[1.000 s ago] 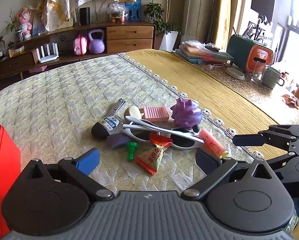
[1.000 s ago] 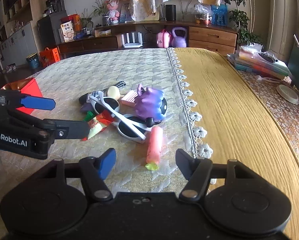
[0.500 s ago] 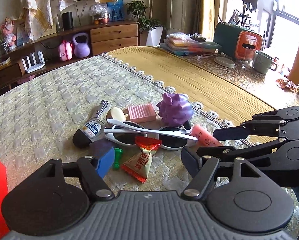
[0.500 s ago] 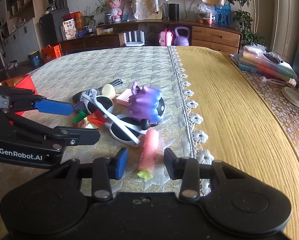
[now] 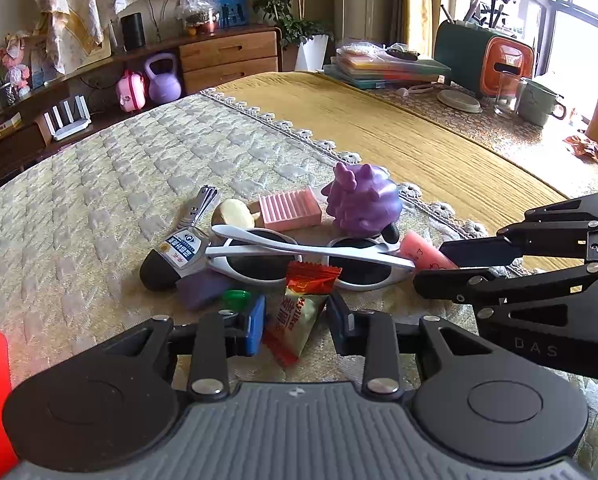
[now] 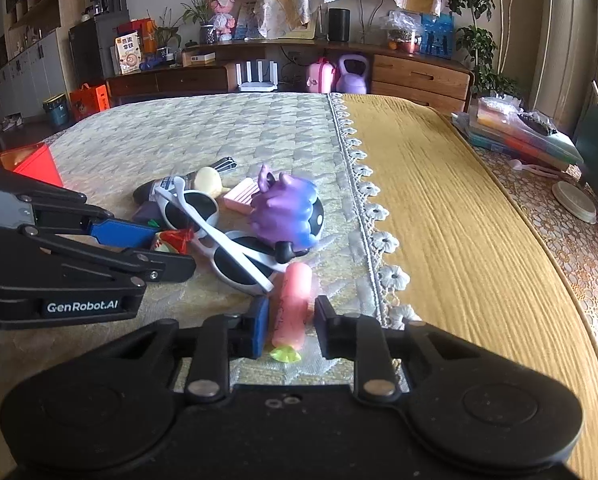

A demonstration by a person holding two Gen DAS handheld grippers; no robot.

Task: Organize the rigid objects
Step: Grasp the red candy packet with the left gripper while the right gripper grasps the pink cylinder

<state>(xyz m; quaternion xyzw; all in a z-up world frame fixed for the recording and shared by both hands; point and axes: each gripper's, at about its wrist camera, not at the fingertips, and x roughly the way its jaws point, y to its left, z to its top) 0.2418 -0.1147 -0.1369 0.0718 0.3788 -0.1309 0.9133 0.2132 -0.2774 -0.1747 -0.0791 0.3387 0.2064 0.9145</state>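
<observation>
**Closing on two pieces of the pile at once**

Narrowing sharply over the last second, both pairs of fingers: wide apart a second ago, now drawn in around one item each. Left gripper (image 5: 297,322) brought low over the red-and-cream foil snack packet (image 5: 299,312), blue pad against its left edge, black pad just beside its right edge; firm pinch not certain. Right gripper (image 6: 287,322) closed on the pink cylindrical tube with a green cap (image 6: 293,304), pads pressed to both flanks. Judged as two grasps about complete, lifting next, with the red box (image 6: 35,162) near the left edge of the quilted table cover (image 5: 99,184) a likely destination.

Tube lying flat, long axis running away from the right gripper toward the white sunglasses (image 5: 299,258), green cap nearest the camera. Packet likewise lengthwise between the left fingers, red crimped end toward the sunglasses. Both just beside the lace seam.
</observation>
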